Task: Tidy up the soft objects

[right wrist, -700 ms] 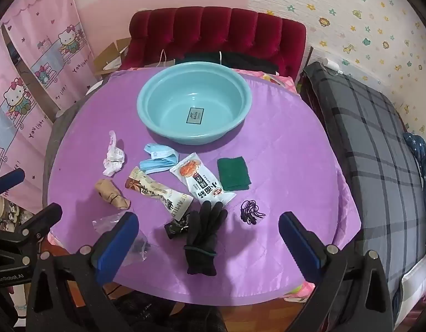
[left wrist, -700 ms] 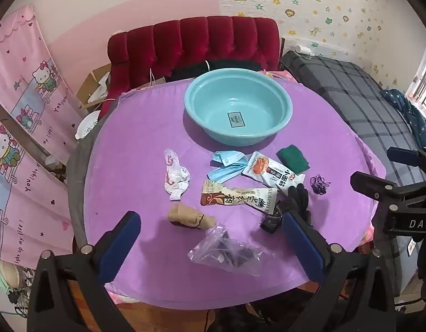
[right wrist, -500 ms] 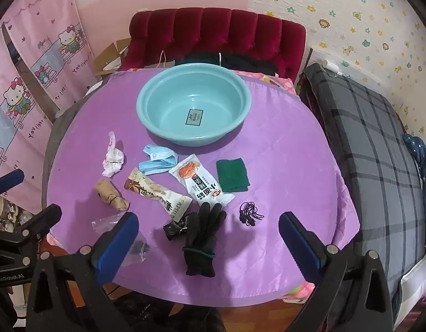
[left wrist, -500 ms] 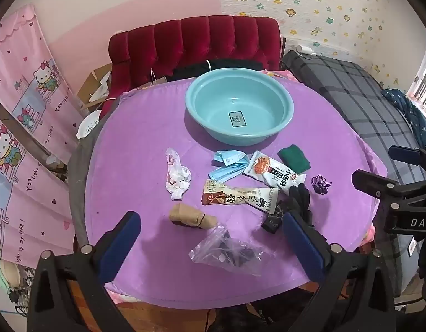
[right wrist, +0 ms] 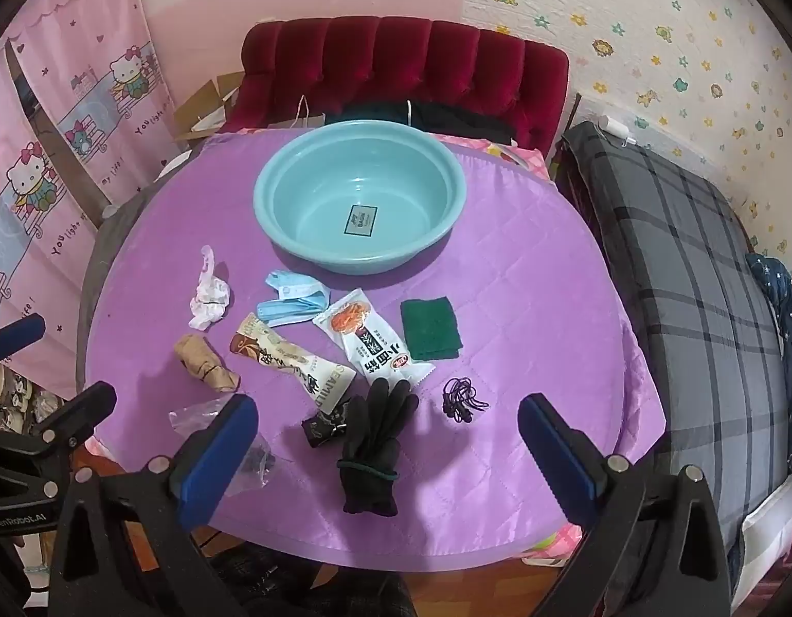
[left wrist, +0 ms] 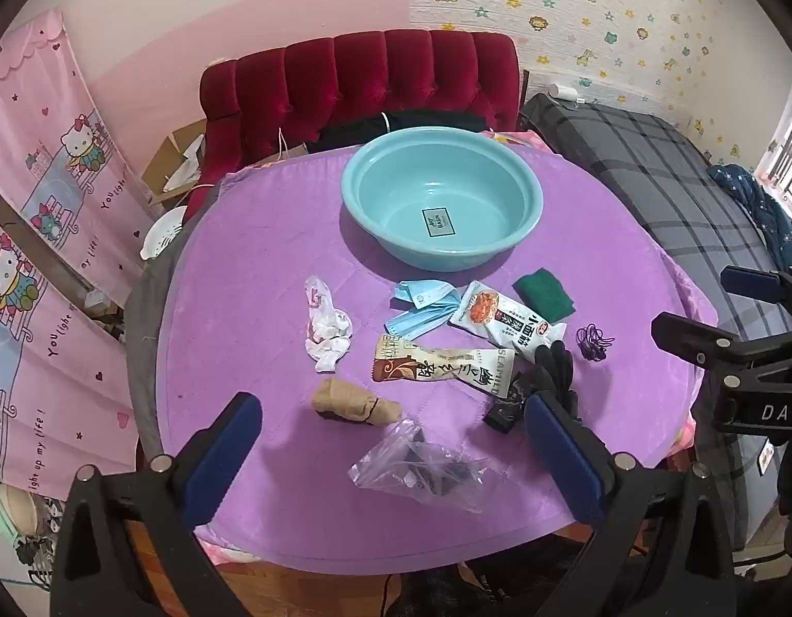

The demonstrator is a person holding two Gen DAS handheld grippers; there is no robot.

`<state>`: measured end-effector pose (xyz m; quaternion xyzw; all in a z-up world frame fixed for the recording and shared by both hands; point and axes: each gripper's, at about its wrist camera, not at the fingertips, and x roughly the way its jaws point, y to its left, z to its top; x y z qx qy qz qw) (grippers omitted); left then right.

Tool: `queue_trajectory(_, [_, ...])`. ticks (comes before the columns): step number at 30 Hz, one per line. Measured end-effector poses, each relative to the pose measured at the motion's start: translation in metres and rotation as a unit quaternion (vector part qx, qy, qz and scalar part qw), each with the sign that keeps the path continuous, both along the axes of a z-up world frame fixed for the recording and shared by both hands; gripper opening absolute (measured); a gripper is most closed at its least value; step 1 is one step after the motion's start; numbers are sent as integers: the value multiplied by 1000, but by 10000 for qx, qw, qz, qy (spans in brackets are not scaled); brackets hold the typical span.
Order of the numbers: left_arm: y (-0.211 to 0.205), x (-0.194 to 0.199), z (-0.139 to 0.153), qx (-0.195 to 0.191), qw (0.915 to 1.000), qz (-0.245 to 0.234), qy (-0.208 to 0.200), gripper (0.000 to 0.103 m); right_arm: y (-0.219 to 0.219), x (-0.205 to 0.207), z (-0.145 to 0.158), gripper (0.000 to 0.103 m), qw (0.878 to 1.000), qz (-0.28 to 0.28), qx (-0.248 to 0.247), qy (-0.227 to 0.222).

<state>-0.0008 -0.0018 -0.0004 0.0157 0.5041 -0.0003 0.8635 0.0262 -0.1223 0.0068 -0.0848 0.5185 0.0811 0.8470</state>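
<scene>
An empty teal basin [left wrist: 442, 198] [right wrist: 360, 195] stands at the back of the purple table [left wrist: 252, 236]. In front of it lie a white crumpled bag [left wrist: 325, 326], a blue face mask [left wrist: 421, 306], two snack packets [left wrist: 506, 321] [left wrist: 442, 367], a green cloth [left wrist: 542, 294], a tan rolled stocking [left wrist: 356, 406], a clear zip bag [left wrist: 421, 470], black gloves [right wrist: 375, 434] and dark hair ties [right wrist: 463, 401]. My left gripper [left wrist: 391, 437] hangs open above the zip bag. My right gripper [right wrist: 385, 437] hangs open above the gloves. Neither touches anything.
A red tufted chair [left wrist: 360, 82] stands behind the table. A grey plaid bed [right wrist: 689, 277] runs along the right. Pink cartoon curtains [left wrist: 41, 216] hang at the left. A small black clip-like item [right wrist: 321, 427] lies by the gloves.
Both grippers have drifted very slightly; the objects on the table lie where they were, and both pairs of jaws stay wide.
</scene>
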Motion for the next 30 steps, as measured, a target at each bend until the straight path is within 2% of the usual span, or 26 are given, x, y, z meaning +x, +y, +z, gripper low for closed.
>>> queue_trajectory(30, [0,-1,4,25,10000,9,-20,103,4,-2,0,103,9999,61,-57,-86])
